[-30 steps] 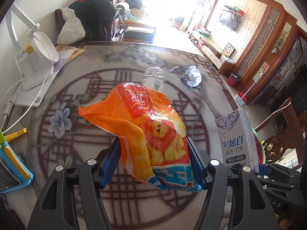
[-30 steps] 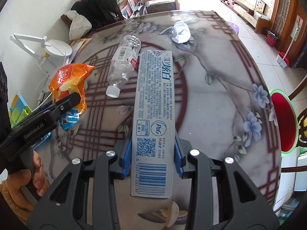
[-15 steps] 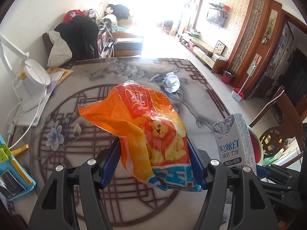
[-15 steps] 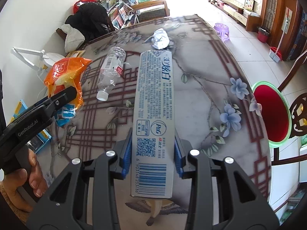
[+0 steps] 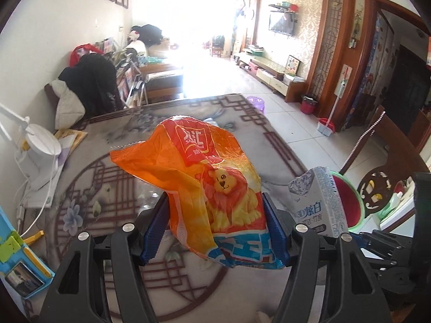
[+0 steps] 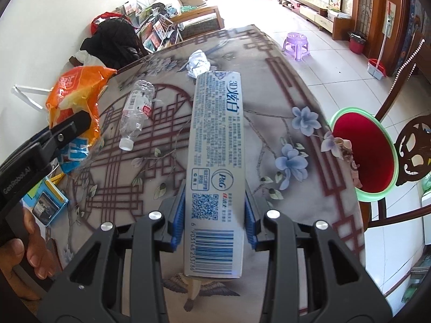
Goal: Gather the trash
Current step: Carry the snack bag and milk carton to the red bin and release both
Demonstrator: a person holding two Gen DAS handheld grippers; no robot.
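Sunlit living room lies beyond a counter [image 6: 269,86] patterned with maroon lattice and blue flowers. Along its left edge sit a blue toy phone [image 6: 45,204] and a white desk lamp [image 5: 40,150], with a dark jacket [image 5: 91,80] heaped past the far left corner. The left gripper [image 5: 215,228] has its jaws closed on an orange snack bag [image 5: 199,183], held up above the counter; the bag fills the middle of the left wrist view and hides most of the surface behind it. Only the right wrist view shows what lies there: an empty plastic bottle [image 6: 137,110] on its side left of centre and a crumpled white wrapper [image 6: 198,63] near the far edge. The right gripper [image 6: 214,220] has its jaws clamped on a long toothpaste box [image 6: 215,156], raised over the counter's near edge. Off the right edge stands a red bin with a green rim [image 6: 361,153], beside a carved wooden chair [image 6: 414,148]. A purple stool [image 6: 296,43] stands on the tiled floor beyond.
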